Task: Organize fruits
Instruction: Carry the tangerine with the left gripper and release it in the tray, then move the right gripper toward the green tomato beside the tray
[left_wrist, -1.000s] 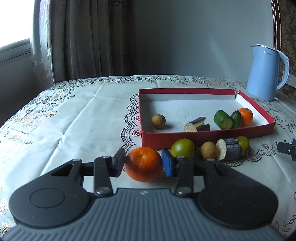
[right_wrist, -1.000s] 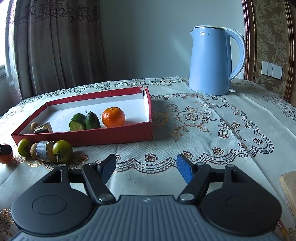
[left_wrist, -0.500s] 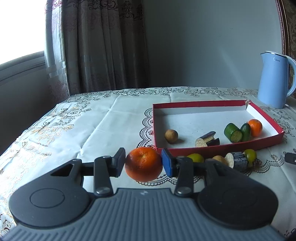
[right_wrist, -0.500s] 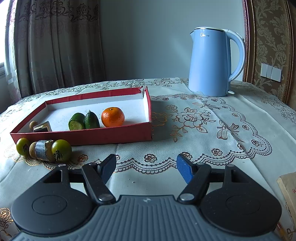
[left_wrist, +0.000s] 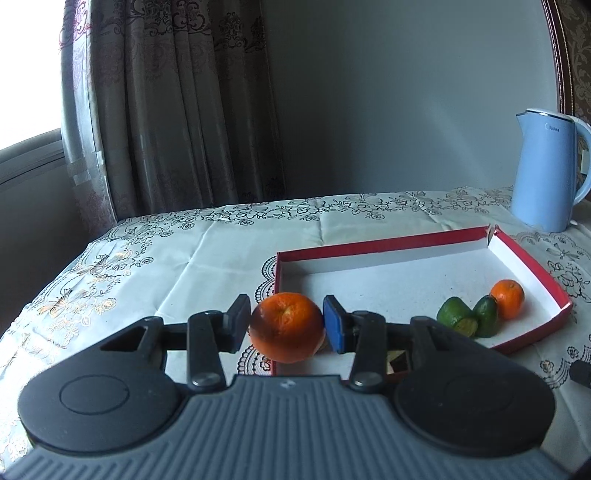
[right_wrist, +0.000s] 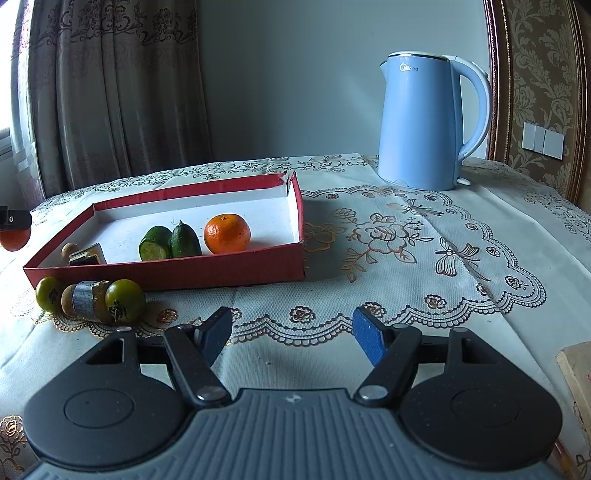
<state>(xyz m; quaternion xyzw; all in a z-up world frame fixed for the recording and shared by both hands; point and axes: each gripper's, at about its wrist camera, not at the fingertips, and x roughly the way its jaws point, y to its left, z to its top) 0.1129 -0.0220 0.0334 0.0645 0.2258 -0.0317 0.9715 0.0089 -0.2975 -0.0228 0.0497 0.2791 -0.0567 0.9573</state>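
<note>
In red tray: one orange, cucumber pieces. Left gripper clamping second orange above tray's near corner — undelivered. Right gripper wide, empty. Outside tray — green tomatoes.

Tabletop: covered by a cream cloth with floral embroidery and scalloped lace edging. Directly on it: red shallow box, white inside; blue kettle behind the box; two green tomatoes, a brown round fruit and a dark cut piece in a row against the box's front wall.
</note>
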